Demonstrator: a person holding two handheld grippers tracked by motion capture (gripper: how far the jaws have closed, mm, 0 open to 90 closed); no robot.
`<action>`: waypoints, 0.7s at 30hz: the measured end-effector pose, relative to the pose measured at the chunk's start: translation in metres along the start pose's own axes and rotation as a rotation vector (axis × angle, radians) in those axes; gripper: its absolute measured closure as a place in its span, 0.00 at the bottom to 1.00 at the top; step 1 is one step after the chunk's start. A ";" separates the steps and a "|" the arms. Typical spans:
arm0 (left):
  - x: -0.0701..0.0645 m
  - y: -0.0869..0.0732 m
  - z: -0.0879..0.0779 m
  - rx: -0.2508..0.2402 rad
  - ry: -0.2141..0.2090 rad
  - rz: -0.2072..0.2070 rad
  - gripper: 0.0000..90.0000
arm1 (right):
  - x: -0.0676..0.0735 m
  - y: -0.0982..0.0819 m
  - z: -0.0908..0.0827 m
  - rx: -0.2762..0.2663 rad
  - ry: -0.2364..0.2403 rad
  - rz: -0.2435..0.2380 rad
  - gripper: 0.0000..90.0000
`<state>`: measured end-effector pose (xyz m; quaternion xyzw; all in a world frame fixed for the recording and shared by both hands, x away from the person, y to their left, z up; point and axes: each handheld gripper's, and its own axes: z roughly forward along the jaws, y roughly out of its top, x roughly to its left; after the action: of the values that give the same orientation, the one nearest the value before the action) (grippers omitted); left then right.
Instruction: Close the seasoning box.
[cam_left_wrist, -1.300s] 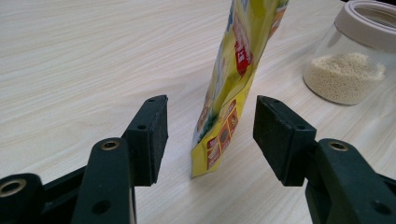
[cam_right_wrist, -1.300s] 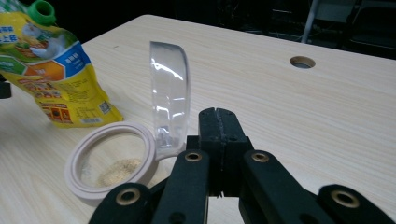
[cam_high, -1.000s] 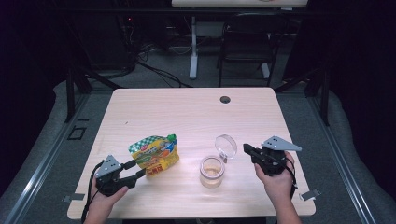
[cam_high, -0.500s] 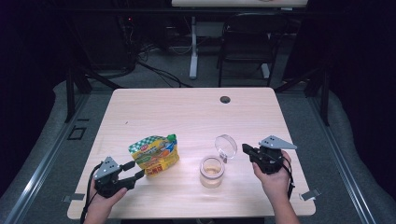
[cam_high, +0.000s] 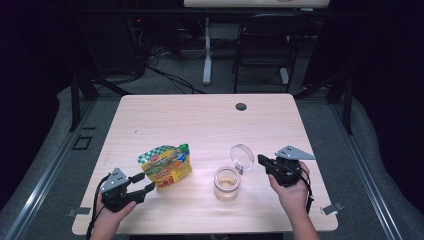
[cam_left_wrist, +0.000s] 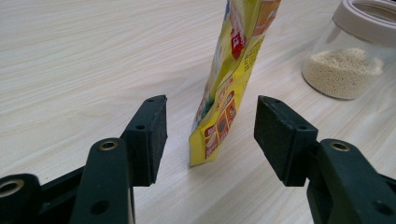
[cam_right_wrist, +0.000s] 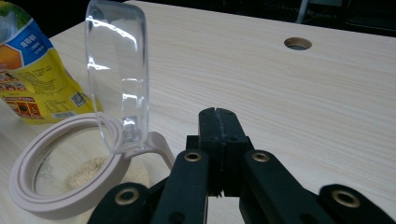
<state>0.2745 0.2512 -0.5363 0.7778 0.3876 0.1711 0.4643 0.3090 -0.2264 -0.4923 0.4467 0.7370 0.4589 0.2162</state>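
**Grippers flank pouch and open jar, little changed from a second ago**

Compared with the earlier high views, the scene is almost the same: the pouch, the jar and both hands sit where they did, with the right gripper (cam_high: 262, 160) only slightly shifted beside the jar's lid.

The yellow pouch (cam_high: 166, 166) stands upright on the wooden table (cam_high: 200, 120), printed in green, orange and red, with a green cap at its top corner. In the left gripper view its bottom edge (cam_left_wrist: 219, 126) rests on the table between the two black jaws, touching neither. To its right stands the clear jar (cam_high: 227, 183), holding a low layer of pale grains under a beige rim. Its clear lid (cam_high: 242, 156) is swung up on its hinge, standing nearly upright.

The left gripper (cam_high: 145, 182) lies low near the table's front edge, jaws spread wide and pointing at the pouch. The right gripper is held level, pointing toward the lid, just beside it; its jaws are pressed together with nothing between them.
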 end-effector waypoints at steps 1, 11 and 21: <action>0.000 0.000 0.000 0.000 0.000 0.000 0.49 | 0.001 0.000 0.000 0.001 0.002 -0.003 1.00; 0.000 0.000 0.000 -0.001 0.001 -0.004 0.49 | 0.013 0.003 0.002 -0.005 0.029 -0.024 1.00; 0.000 0.000 0.001 0.000 -0.002 0.002 0.49 | 0.023 0.005 0.003 -0.006 0.054 -0.054 1.00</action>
<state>0.2751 0.2512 -0.5365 0.7782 0.3865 0.1708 0.4647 0.3021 -0.2041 -0.4872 0.4136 0.7528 0.4671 0.2098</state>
